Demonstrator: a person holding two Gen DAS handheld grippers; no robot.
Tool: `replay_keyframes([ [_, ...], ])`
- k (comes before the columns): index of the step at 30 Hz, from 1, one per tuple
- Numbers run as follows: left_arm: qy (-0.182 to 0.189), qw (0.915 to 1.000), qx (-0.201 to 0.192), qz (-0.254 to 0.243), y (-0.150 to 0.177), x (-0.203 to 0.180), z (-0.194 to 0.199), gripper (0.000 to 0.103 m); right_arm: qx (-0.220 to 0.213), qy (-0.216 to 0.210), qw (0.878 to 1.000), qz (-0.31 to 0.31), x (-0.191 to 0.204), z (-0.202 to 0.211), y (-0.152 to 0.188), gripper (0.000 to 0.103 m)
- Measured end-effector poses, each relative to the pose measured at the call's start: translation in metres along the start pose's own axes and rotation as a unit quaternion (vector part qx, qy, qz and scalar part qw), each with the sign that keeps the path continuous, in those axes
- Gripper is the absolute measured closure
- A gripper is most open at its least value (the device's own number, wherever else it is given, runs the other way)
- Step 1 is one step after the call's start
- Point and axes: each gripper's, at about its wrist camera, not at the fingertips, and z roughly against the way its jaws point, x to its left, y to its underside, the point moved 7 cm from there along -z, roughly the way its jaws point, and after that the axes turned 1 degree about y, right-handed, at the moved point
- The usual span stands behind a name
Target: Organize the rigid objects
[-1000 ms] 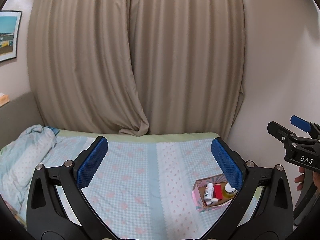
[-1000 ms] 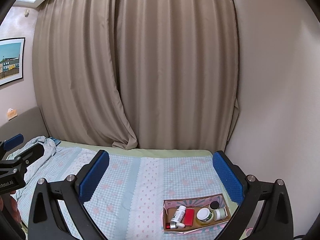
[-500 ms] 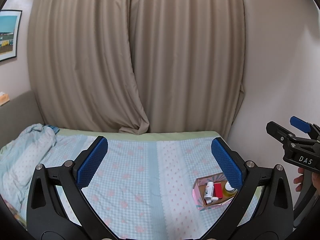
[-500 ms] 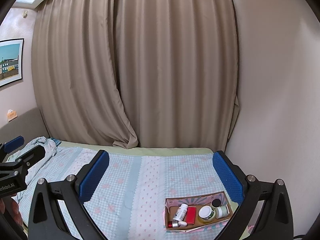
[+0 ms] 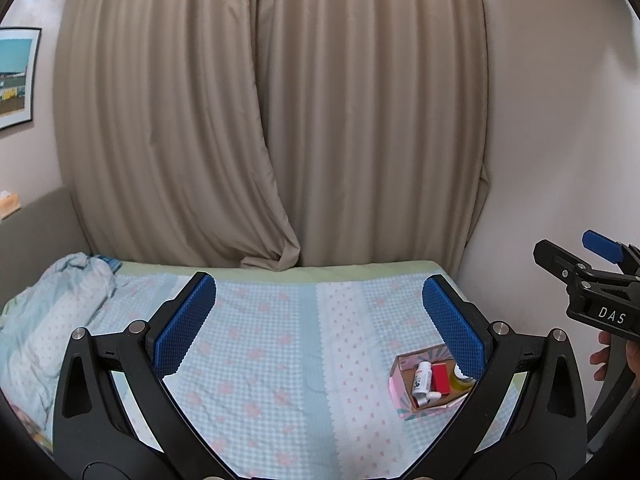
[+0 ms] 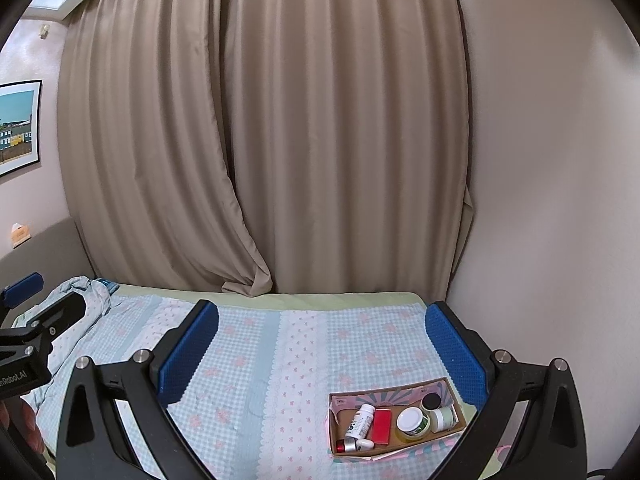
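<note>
Beige curtains behind our checked bedspread, cardboard box at five o'clock (small containers inside), our left gripper and right gripper both gaping empty.

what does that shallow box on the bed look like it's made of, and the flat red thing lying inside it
The box looks like cardboard: matte brown inner walls, printed pink outside, a thin folded rim. The red thing looks like glossy plastic or coated card, with flat, even colour; too small to tell which.

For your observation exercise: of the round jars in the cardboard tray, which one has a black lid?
The small jar at the tray's far right corner; the two jars in front of it have a white lid and a pale one.
</note>
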Motion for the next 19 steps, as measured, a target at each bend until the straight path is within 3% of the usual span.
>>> replay_keyframes([
  [8,-0.024,0.9996,-0.010,-0.012,0.001,0.001,0.001,0.000,0.000,0.003,1.000,0.001,0.002,0.002,-0.001,0.000],
  [19,-0.003,0.9998,-0.004,0.017,0.005,0.014,0.000,0.000,0.016,0.001,1.000,0.003,0.007,-0.001,0.003,0.000],
])
